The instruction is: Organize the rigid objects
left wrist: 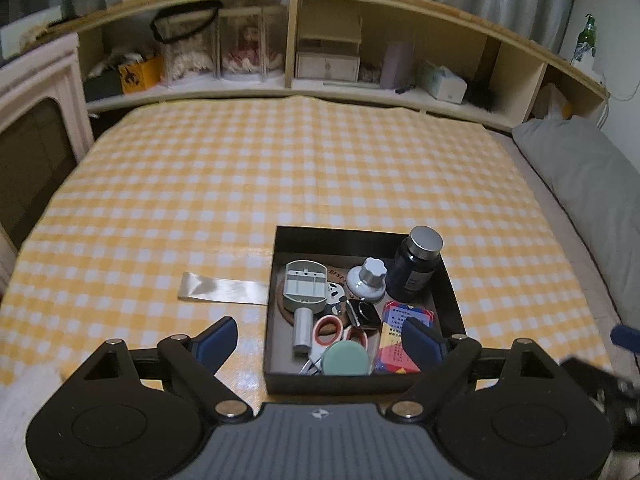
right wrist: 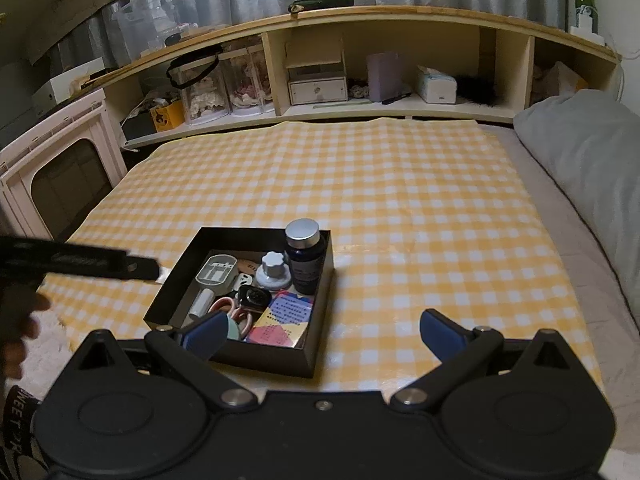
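Note:
A black tray (left wrist: 276,264) (right wrist: 320,300) sits on the yellow checked cloth (left wrist: 280,168). In it are a dark bottle with a silver cap (left wrist: 416,268) (right wrist: 305,258), a white knob (left wrist: 368,280) (right wrist: 274,270), a grey plastic tool (left wrist: 306,290), red-handled scissors (left wrist: 334,330), a green round lid (left wrist: 346,358), a black watch (left wrist: 366,314) and a colourful card box (left wrist: 400,340) (right wrist: 284,320). My left gripper (left wrist: 320,340) is open and empty over the tray's near edge. My right gripper (right wrist: 322,336) is open and empty, just right of the tray's near side.
A strip of clear tape (left wrist: 224,293) lies on the cloth left of the tray. A wooden shelf unit (left wrist: 320,60) with boxes and jars runs along the back. A grey pillow (left wrist: 592,184) lies at the right. A white cabinet (right wrist: 60,168) stands at the left.

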The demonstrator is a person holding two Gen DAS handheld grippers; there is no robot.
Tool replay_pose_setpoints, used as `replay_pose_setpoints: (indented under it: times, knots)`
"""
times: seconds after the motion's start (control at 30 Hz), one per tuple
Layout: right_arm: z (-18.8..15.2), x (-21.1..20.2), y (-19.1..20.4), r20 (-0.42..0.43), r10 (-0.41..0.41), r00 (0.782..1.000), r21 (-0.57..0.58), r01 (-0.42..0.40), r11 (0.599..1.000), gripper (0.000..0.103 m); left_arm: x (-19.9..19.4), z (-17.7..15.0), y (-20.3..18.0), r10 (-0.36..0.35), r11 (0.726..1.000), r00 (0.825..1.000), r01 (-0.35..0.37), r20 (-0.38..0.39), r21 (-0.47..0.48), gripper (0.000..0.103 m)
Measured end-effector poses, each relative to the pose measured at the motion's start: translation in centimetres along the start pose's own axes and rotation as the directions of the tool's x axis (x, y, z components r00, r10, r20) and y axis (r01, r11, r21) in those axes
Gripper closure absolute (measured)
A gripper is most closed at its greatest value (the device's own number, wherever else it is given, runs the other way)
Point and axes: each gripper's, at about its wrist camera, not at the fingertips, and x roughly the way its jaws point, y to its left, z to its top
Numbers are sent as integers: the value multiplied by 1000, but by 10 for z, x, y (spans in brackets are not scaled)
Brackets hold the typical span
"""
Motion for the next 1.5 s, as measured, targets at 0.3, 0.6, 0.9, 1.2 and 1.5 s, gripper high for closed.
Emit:
replay_pose_setpoints:
  times: [0.3, 0.6, 0.9, 1.2, 1.5]
  knots:
    - [-3, -8, -3, 33, -31, 999, -4, 31, 1000, 0, -45, -27, -19, 34, 997, 993, -42, 112, 66, 0]
    - [-9, -16, -5, 64, -61, 996, -2, 61, 998, 0, -51, -44, -16, 100, 990, 985, -114, 143, 87, 0]
    - [-12, -22, 0, 94, -64, 994, -18, 66, 998, 0, -56, -47, -15, 87, 992, 980, -102, 178, 75, 0]
    - [-12, -24, 5, 94, -57, 994, -46, 62, 997, 0, -57, -49, -17, 79, 992, 980, -95, 183, 81, 0]
    - [-12, -24, 4, 89, -57, 994, -44, 61, 997, 0, -57, -50, -17, 78, 992, 980, -94, 182, 81, 0]
